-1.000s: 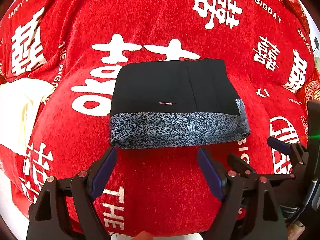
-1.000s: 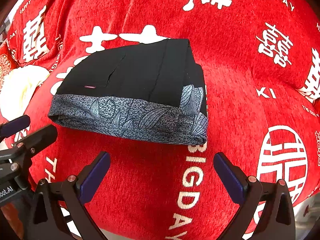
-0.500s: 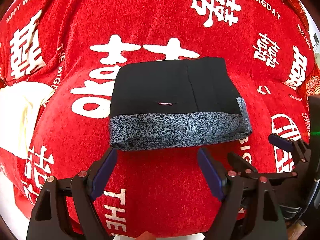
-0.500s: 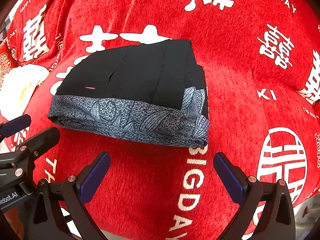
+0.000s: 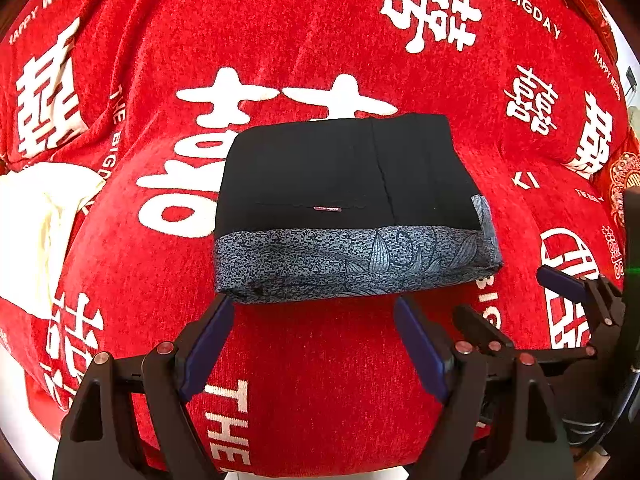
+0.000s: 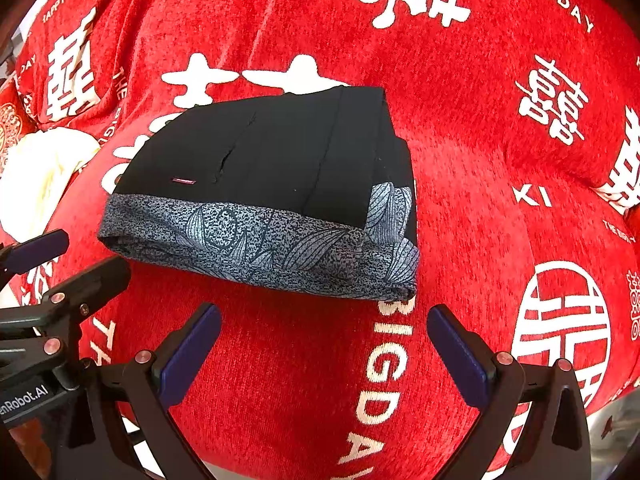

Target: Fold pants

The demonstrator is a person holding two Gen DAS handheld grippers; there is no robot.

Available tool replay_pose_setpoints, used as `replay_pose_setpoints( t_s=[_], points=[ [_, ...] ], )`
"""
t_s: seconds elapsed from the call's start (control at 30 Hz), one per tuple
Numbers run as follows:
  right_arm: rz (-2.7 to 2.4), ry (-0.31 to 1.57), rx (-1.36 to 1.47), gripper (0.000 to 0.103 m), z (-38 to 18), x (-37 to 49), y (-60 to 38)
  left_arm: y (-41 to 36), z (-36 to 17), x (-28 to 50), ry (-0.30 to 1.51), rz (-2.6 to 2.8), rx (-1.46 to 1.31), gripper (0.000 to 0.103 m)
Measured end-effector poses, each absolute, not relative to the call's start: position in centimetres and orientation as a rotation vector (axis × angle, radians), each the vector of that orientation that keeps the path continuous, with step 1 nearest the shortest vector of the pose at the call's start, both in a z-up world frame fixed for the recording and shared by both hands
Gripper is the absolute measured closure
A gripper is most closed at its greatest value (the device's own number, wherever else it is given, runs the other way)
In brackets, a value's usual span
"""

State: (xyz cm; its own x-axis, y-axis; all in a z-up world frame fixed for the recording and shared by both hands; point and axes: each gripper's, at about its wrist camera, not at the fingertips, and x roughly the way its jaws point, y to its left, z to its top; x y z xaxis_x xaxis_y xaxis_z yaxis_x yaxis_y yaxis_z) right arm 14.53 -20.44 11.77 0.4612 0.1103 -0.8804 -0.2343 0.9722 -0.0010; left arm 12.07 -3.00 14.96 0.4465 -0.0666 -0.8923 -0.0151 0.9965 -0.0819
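Lying folded into a compact rectangle, the pants (image 5: 344,176) sit roughly mid-scene on the red cloth (image 5: 320,40), black panel on top w/ a grey leaf-print band (image 5: 352,260) along the near edge. A small pink tag (image 5: 327,208) shows on the black fabric just above the band, and a vertical seam runs down the black part right of centre. In the right wrist view the same pants (image 6: 272,152) appear skewed, print band (image 6: 260,240) wrapping round the near-right corner, layers stacked at that corner.

The red cloth is covered w/ white characters and lettering ("THE BIGDAY", "HAPPY WEDDING") and bulges in soft folds. Whether a bench lies under it: cannot tell. A cream-white cloth (image 5: 36,220) lies at the far-left edge, well apart from the pants.

Left gripper (image 5: 314,312) hovers just near of the band, fingers (image 5: 208,336) wide apart, nothing between them; left fingertip is close to the pants' near-left corner, contact unclear. Right gripper (image 6: 324,320) is also near of the pants, fingers (image 6: 456,344) spread wide, holding nothing, not touching the fabric. Each gripper shows at the other view's edge.
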Motion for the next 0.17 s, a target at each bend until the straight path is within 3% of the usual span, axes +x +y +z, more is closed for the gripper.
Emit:
replay_pose_setpoints(
  t_s=[0.17],
  points=[
    [0.212, 1.072, -0.124, 0.000, 11.79, 14.48, -20.41, -3.01, 15.18, 11.81, 1.092, -0.034, -0.082, 0.018]
  ],
)
